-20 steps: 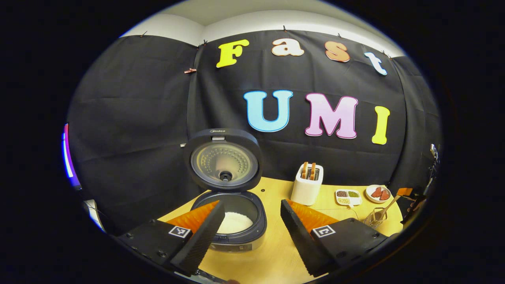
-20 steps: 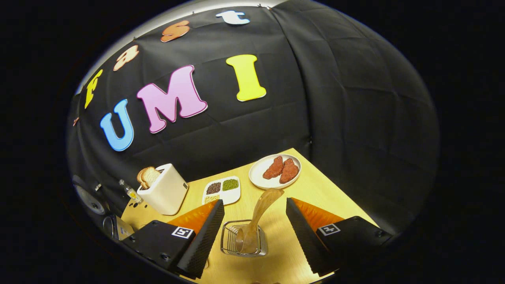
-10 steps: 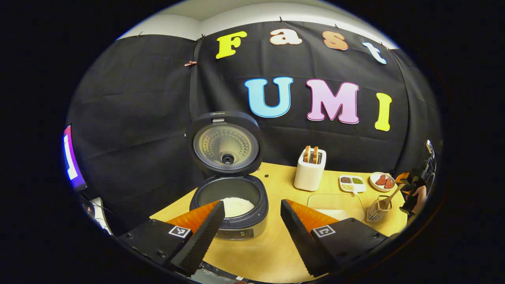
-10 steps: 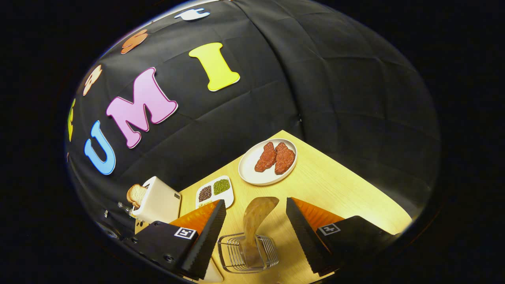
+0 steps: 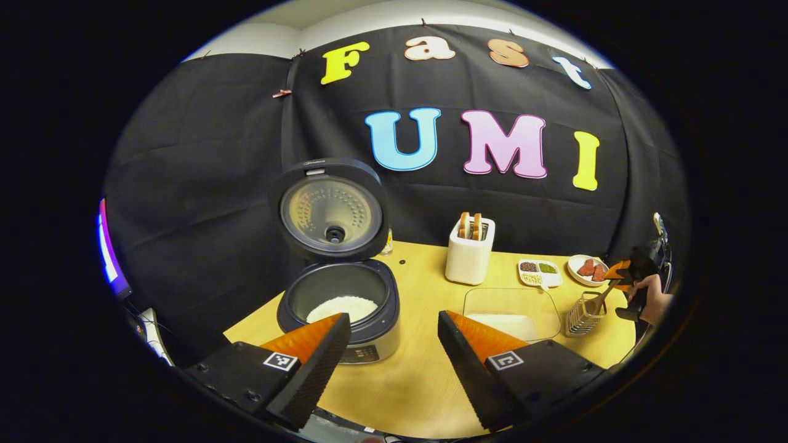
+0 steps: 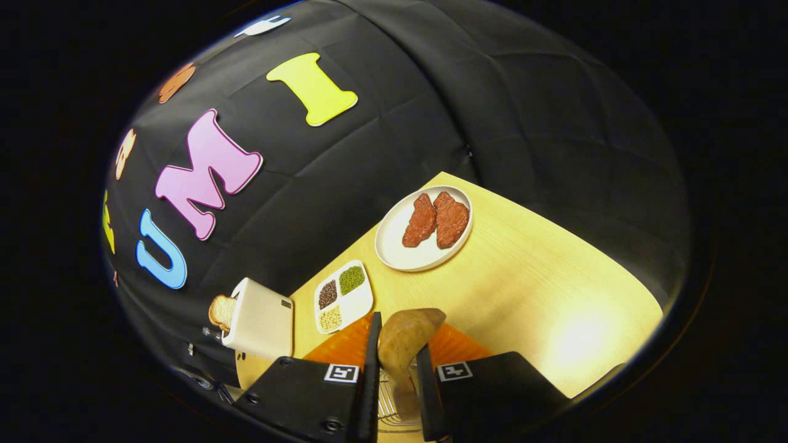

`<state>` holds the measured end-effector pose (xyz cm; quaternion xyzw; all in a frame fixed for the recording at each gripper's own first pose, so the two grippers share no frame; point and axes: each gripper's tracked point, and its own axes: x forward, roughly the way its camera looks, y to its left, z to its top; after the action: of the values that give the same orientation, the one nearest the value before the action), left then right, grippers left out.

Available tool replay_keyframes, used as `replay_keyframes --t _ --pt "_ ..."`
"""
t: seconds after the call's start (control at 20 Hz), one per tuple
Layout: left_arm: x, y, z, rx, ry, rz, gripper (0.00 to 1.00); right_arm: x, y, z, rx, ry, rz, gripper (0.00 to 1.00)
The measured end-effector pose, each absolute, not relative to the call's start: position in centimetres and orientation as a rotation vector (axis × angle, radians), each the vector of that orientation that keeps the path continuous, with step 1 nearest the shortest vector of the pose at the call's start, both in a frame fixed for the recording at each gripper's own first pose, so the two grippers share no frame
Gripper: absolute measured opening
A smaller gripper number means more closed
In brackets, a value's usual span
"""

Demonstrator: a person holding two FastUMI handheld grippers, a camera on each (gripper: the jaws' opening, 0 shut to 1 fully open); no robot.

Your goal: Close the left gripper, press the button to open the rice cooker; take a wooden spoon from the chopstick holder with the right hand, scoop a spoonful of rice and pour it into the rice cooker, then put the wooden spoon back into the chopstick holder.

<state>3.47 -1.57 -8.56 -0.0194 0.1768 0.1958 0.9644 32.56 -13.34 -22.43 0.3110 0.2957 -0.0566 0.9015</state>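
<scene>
Right gripper [image 6: 395, 375] jaws around wooden spoon [image 6: 403, 341]

Toaster [image 5: 469, 257], sectioned dish [image 6: 343, 296], meat plate [image 6: 394, 249]

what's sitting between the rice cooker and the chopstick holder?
In the left gripper view, a clear container holding rice lies on the table between the rice cooker and the chopstick holder; the toaster stands farther back.

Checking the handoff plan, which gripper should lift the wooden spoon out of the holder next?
Right. The right gripper is shut on the wooden spoon above the chopstick holder. The left gripper is open, near the rice cooker.
</scene>
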Motion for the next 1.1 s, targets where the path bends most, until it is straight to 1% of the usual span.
replay_keyframes --t 0.05,0.1,0.15,0.2,0.3,0.55,0.75,0.9,1.1 --pt "3.3 -1.8 -8.8 -0.037 0.360 0.392 0.96 32.6 -12.9 -22.7 0.646 0.615 -0.106 0.28" --pt "3.2 -2.0 -8.9 -0.037 0.360 0.385 0.96 32.3 -12.9 -22.2 0.634 0.613 -0.105 0.22" --pt "3.1 -2.1 -9.1 -0.038 0.359 0.377 0.96 32.3 -12.9 -21.9 0.623 0.603 -0.097 0.25" --pt "3.0 -2.1 -9.2 -0.044 0.360 0.372 0.96 32.0 -12.7 -21.2 0.608 0.590 -0.081 0.22" --pt "2.6 -1.9 -9.7 -0.064 0.363 0.365 0.96 31.5 -12.2 -20.0 0.577 0.567 -0.067 0.21" --pt "1.7 -0.4 -9.2 -0.096 0.329 0.347 0.96 30.6 -11.7 -13.7 0.570 0.445 -0.087 0.21" --pt "0.9 1.6 -9.9 -0.129 0.322 0.320 0.97 29.2 -10.4 -10.1 0.598 0.405 -0.083 0.21" --pt "0.6 2.8 -10.4 -0.156 0.313 0.296 0.96 28.0 -8.0 -8.0 0.601 0.384 -0.061 0.21" --pt "0.6 3.7 -11.4 -0.191 0.311 0.241 0.95 26.9 -3.1 -5.2 0.603 0.354 0.014 0.21"
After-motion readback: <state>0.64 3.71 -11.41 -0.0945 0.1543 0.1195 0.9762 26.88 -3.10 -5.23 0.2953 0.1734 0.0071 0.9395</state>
